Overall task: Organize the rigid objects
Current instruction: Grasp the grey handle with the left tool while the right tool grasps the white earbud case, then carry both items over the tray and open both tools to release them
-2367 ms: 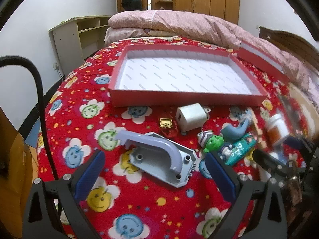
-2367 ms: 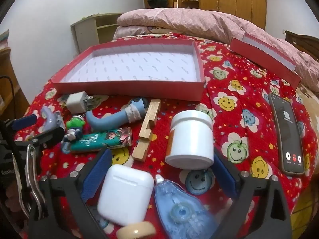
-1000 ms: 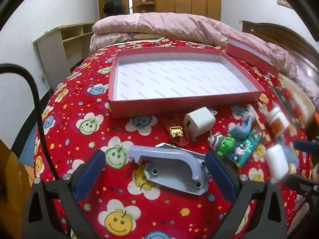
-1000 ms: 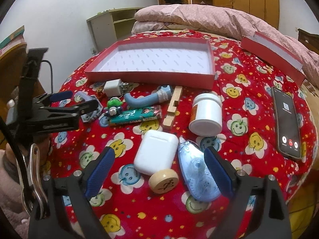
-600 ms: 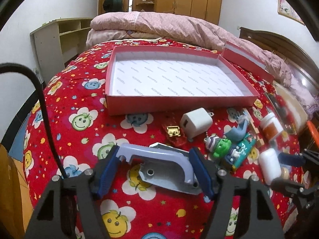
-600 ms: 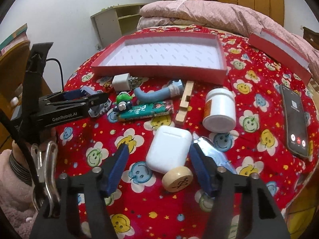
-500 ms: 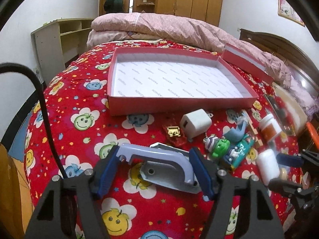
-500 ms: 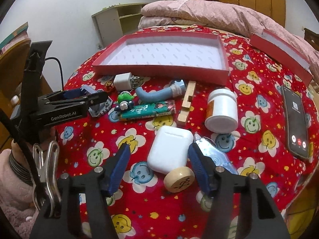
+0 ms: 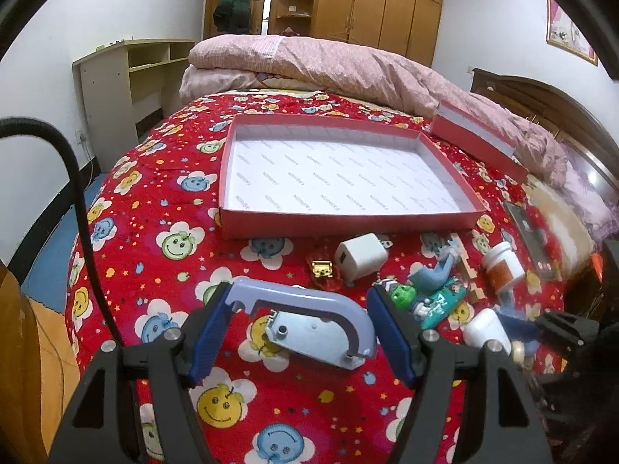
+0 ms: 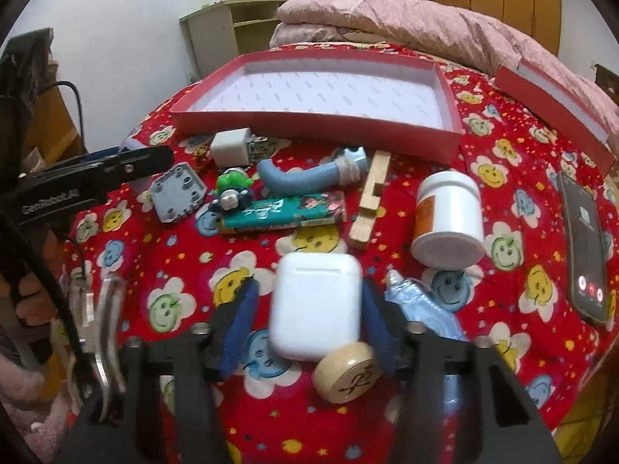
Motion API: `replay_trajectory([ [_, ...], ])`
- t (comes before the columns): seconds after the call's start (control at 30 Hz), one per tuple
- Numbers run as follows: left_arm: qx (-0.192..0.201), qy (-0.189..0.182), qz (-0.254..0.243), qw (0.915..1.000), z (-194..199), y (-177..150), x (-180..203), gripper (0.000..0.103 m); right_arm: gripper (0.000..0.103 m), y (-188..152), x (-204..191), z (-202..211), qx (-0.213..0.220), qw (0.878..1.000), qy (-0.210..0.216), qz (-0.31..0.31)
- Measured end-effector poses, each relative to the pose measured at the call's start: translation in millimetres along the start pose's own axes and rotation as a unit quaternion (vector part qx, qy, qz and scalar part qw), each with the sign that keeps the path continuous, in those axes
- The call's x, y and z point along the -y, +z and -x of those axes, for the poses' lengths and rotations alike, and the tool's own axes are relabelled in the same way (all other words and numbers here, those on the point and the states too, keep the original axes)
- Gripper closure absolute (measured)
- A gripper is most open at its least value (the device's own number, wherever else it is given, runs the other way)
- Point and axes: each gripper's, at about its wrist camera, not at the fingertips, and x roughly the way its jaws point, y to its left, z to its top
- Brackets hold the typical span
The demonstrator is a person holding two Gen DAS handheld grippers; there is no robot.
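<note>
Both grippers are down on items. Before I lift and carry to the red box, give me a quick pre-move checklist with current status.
1. Left gripper closed on the grey handle part: ok, pads press both ends.
2. Right gripper on the white earbud case: not ok, jaws closing, left pad not yet touching.
3. Wooden disc free of the right grip: cannot tell, it touches the case.
4. Red box has room: ok, nothing in it.
5. Box lid out of the way: ok, off to the side.

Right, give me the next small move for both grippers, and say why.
Probably let the right gripper finish closing on the white earbud case between its jaws, then lift; the left gripper already clamps the grey handle part, and the red box holds nothing.
</note>
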Motion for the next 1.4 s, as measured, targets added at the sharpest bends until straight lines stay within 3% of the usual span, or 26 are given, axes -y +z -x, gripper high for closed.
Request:
replay_trajectory([
  [0.57,-0.001,0.016,0.003,0.9999,9.6,29.6,17.0,0.029,0.058,27.2,10.7,26.0,0.045,0.997,0.065,-0.019],
  [0.93,0.003,0.017,0.024,0.9996,-3.3,77.0,22.7,0.029,0.058,76.3,30.2,35.3,0.069,0.996,0.06,-0.018],
  [1.4,-0.011,0.045,0.02,0.9987,-56.5,126.2,20.9,0.029,0.058,141.0,64.4,-6.0,0.055,0.996,0.052,-0.045],
])
